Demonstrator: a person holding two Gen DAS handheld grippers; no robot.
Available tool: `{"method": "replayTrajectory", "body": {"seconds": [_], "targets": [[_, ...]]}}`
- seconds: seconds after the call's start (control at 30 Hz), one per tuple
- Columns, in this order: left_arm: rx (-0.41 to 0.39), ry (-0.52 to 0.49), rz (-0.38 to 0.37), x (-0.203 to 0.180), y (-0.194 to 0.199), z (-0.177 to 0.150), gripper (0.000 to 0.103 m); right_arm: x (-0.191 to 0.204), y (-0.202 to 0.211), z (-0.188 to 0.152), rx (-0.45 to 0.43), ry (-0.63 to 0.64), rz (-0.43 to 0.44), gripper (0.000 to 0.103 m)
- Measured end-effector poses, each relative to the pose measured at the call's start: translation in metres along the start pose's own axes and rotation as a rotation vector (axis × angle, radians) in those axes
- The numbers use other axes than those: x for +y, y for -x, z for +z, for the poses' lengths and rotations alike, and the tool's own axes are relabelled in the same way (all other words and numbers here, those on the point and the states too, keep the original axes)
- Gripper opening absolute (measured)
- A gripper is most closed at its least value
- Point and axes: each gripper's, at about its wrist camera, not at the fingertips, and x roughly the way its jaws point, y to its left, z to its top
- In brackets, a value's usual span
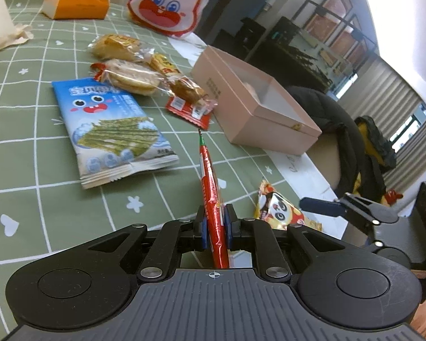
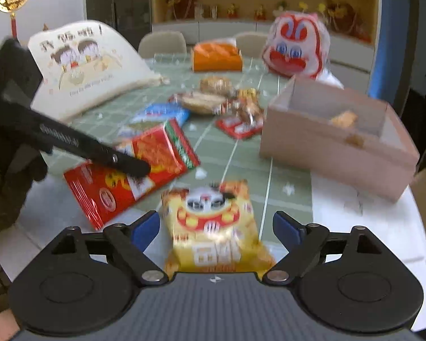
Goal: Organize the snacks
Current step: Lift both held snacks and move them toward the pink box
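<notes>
My left gripper is shut on a red snack packet, held edge-on above the green checked tablecloth; the same packet shows flat in the right wrist view under the left gripper's finger. My right gripper is open, its blue pads either side of a yellow panda snack packet lying at the table's near edge; it also shows in the left wrist view. An open pink box holds a few snacks.
A blue seaweed-snack packet, wrapped round cakes, small red sachets, an orange box, a rabbit-face bag and a cream cartoon bag lie on the table. A chair with a dark jacket stands beside it.
</notes>
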Motion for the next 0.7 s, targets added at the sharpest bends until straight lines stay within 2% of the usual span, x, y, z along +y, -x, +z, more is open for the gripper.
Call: {"method": "replayTrajectory", "body": {"seconds": [0.2, 0.37, 0.6, 0.67, 0.7], "targets": [[0.028, -0.024, 0.023, -0.008, -0.001, -0.003, 0.017, 0.003, -0.014, -0.004, 0.020, -0.025, -0.029, 0.087], [0.030, -0.032, 0.040, -0.010, -0.002, -0.003, 0.017, -0.001, -0.017, -0.003, 0.039, -0.015, -0.003, 0.087], [0.034, -0.035, 0.072, -0.013, -0.001, -0.003, 0.017, -0.012, -0.020, 0.003, 0.043, -0.065, 0.030, 0.087], [0.035, -0.038, 0.078, -0.015, -0.002, -0.004, 0.017, -0.011, -0.019, 0.003, 0.042, -0.056, 0.029, 0.082], [0.038, -0.041, 0.077, -0.016, -0.002, -0.004, 0.017, -0.010, -0.018, 0.002, 0.042, -0.045, 0.028, 0.075]]}}
